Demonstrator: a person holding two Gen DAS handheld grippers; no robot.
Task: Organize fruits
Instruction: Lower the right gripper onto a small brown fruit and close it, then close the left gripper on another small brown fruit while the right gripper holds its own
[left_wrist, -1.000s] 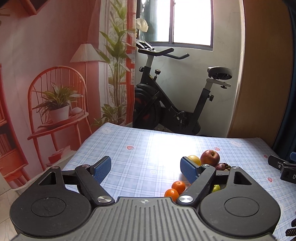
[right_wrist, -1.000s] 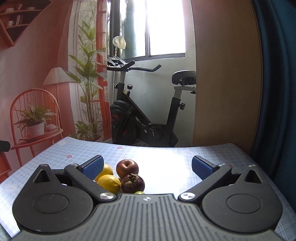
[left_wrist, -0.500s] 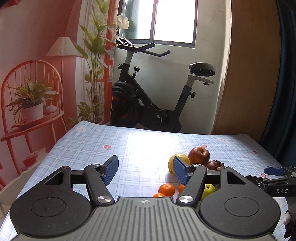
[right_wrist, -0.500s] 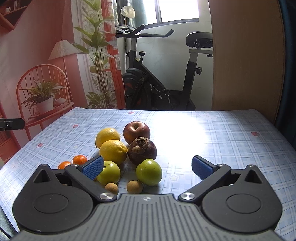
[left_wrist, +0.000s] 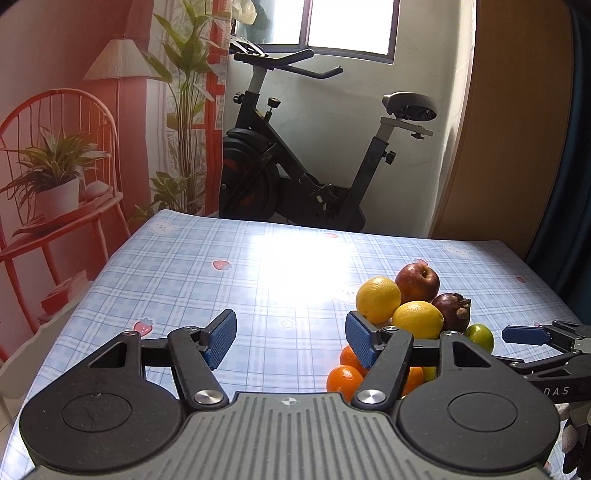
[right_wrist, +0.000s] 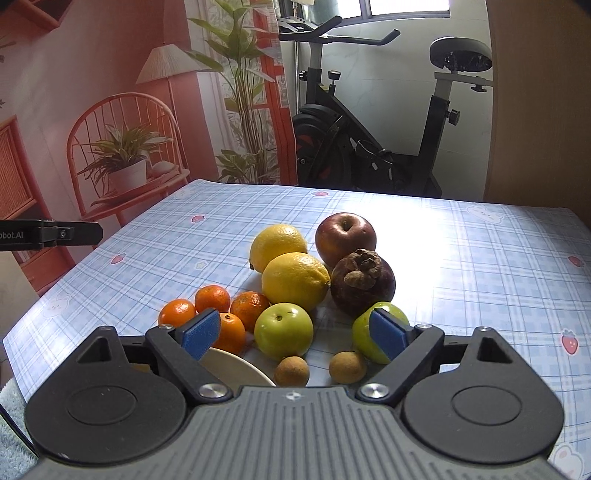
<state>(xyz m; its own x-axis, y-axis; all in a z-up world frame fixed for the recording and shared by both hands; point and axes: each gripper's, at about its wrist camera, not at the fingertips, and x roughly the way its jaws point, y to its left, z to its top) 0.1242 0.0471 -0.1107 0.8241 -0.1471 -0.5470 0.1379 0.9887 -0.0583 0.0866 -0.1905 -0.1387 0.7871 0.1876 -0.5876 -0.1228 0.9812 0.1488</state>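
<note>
A pile of fruit lies on the blue checked tablecloth (right_wrist: 480, 258): a red apple (right_wrist: 345, 234), two lemons (right_wrist: 295, 280), a dark mangosteen (right_wrist: 362, 280), two green fruits (right_wrist: 283, 330), several small oranges (right_wrist: 212, 299) and two small brown fruits (right_wrist: 291, 371). My right gripper (right_wrist: 295, 332) is open and empty, hovering just in front of the pile. My left gripper (left_wrist: 290, 341) is open and empty, to the left of the pile; the apple (left_wrist: 417, 282) and lemons (left_wrist: 417, 319) show at its right.
A white plate rim (right_wrist: 232, 369) lies under my right gripper's left finger. An exercise bike (left_wrist: 295, 166) stands behind the table. A red chair with a plant (left_wrist: 55, 177) is at the left. A light blue towel (right_wrist: 11, 435) is at the near left corner.
Both grippers have tilted down and come closer to the table. More of the fruit pile has come into the right wrist view. Both stay open.
</note>
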